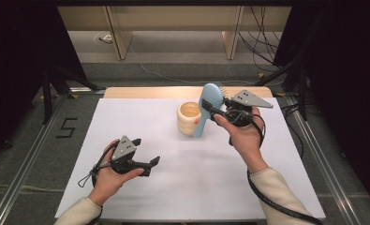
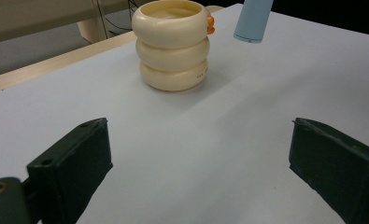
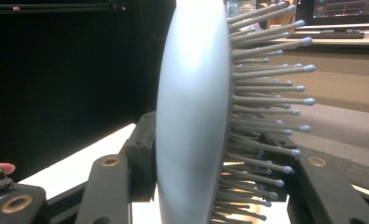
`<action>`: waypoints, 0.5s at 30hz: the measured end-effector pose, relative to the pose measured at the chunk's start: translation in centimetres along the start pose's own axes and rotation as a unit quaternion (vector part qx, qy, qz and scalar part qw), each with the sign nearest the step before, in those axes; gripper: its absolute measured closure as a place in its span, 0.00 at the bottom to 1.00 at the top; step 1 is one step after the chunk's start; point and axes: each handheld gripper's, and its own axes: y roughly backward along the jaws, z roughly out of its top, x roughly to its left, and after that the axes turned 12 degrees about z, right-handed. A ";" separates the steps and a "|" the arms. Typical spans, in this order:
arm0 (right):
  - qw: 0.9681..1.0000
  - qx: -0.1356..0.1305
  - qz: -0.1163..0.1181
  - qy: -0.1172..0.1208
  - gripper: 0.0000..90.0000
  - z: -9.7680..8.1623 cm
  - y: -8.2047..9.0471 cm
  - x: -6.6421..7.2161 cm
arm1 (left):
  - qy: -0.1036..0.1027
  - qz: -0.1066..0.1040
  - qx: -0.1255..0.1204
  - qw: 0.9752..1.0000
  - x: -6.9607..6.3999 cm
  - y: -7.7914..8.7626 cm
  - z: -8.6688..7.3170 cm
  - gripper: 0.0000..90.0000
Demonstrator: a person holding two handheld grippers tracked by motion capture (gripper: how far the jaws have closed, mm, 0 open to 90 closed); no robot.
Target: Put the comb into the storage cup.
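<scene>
A light blue hairbrush is held in the air just right of a cream ribbed cup that stands on the white table top. My right gripper is shut on the brush's head. In the right gripper view the brush head stands edge-on between the black jaws, bristles pointing right. My left gripper rests low at the front left, open, with nothing between its fingers. Its own view shows the cup ahead, and the brush's handle end hanging at the cup's upper right.
The white top ends in a wooden strip at the far edge. Beyond it are grey floor, wooden furniture legs and loose cables. Metal rails run along both sides of the table.
</scene>
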 end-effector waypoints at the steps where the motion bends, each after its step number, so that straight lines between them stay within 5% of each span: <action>1: 1.000 -0.001 -0.001 -0.001 0.56 0.0 0.0 0.0 | 0.000 0.000 0.000 1.000 0.0 0.0 0.0 0.06; 15: 1.000 -0.003 -0.006 -0.001 0.56 0.5 -0.3 -0.4 | 0.002 0.000 0.000 1.000 0.0 0.0 0.0 0.06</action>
